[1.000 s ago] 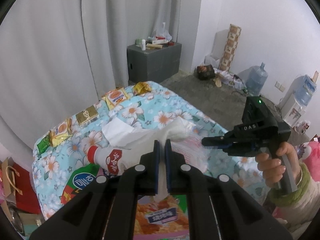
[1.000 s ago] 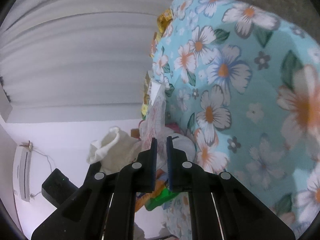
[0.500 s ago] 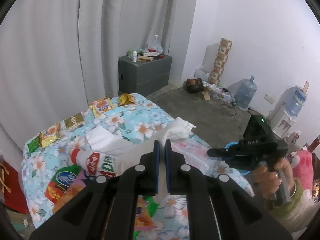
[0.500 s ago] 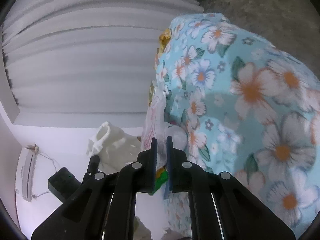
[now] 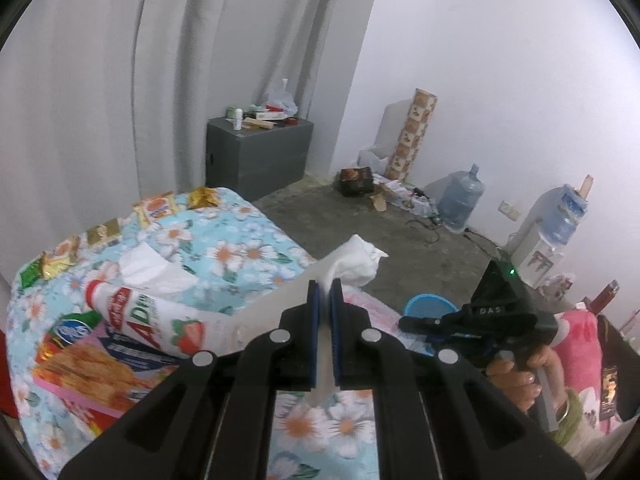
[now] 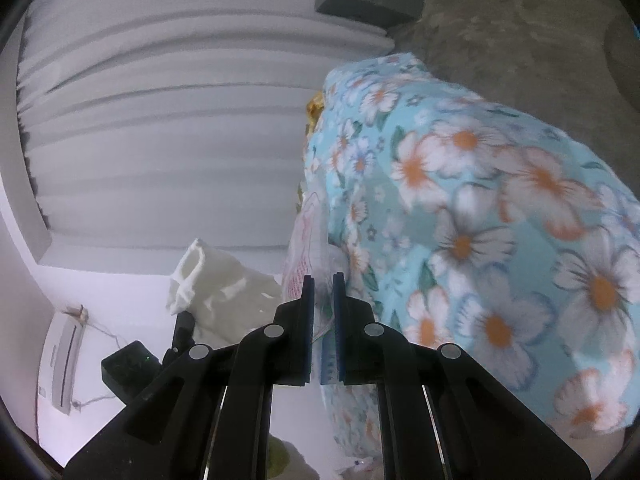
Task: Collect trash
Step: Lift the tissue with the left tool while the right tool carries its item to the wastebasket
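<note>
Left wrist view
Left gripper: the black two-finger left gripper (image 5: 325, 300) has its blue-padded fingers clamped on a crumpled white paper tissue (image 5: 354, 260).
Tissue lie: its bunched end sticks out past the fingertips, up and to the right; a thin tail hangs below the pads, so its long axis runs along the fingers.
Bag: a thin translucent plastic bag with pink print (image 5: 372, 304) lies just right of the left fingers, between them and the other tool.
Right gripper: the black right gripper (image 5: 404, 322), held by a hand (image 5: 516, 380) low at the right, points left toward the bag; its tips are too small here to read.
Other trash: a white strawberry-print wrapper (image 5: 160, 316), an orange snack box (image 5: 92, 372) and small gold and green wrappers (image 5: 48, 268) lie on the floral blue tablecloth (image 5: 240, 240), left of the fingers and apart from them.
Blue bin: a round blue container (image 5: 428, 306) shows on the floor beyond the table edge, partly hidden.

Right wrist view
Right gripper: the fingers stand nearly together, pinching the thin edge of the pink-printed bag (image 6: 304, 248), which rises from the tips.
Tissue: the white wad (image 6: 224, 288) hangs left of the bag.
Turning relation: the tissue sits just beside the bag's mouth; judged, the left hand must carry it across to the right and let go into the bag.
</note>
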{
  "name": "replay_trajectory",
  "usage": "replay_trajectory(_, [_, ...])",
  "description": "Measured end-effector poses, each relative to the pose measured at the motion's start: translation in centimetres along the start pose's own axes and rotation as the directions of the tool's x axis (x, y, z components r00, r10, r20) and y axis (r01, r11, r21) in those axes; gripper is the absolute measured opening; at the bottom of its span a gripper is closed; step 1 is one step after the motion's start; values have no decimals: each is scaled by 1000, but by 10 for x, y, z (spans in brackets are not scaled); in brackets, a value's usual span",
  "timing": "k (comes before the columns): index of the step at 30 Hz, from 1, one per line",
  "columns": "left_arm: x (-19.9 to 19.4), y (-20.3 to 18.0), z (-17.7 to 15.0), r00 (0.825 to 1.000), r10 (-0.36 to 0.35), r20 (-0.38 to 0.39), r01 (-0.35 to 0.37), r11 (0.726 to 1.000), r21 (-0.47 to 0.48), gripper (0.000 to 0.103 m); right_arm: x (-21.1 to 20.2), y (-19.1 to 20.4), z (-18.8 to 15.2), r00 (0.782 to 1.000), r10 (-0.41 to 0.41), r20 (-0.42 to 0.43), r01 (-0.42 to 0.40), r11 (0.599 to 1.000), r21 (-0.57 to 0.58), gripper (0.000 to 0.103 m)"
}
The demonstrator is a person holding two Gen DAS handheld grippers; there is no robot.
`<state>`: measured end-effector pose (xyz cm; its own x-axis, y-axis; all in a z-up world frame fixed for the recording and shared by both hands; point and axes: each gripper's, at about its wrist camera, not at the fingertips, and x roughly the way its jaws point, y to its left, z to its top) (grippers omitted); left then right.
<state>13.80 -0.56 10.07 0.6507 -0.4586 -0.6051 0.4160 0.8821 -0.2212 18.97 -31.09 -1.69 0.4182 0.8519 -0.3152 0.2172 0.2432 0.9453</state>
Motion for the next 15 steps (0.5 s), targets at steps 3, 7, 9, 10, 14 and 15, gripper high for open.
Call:
replay_trajectory(3, [6, -11, -1, 1000, -26, -8, 26, 1000, 10, 5, -15, -6, -3, 1000, 7, 29, -8, 1000, 14, 7])
replay_trajectory(7, [18, -25, -1, 999, -40, -26, 41, 999, 35, 5, -39, -15, -9, 998, 22, 65, -24, 999, 31, 7])
replay_trajectory(9, [23, -31, 0, 998, -48, -33, 49, 998, 41, 5, -47, -18, -9, 996, 28, 81, -31, 999, 40, 7])
replay_trajectory(10, [25, -34, 0, 998, -50, -34, 52, 998, 44, 5, -51, -20, -10, 996, 30, 87, -33, 999, 42, 7])
replay_trajectory(14, [33, -46, 1, 997, -65, -34, 67, 996, 57, 5, -68, -23, -10, 993, 29, 115, -35, 998, 47, 7])
replay_trajectory(15, [35, -49, 1, 997, -69, -35, 71, 996, 59, 5, -72, -24, -10, 992, 28, 123, -35, 998, 47, 7])
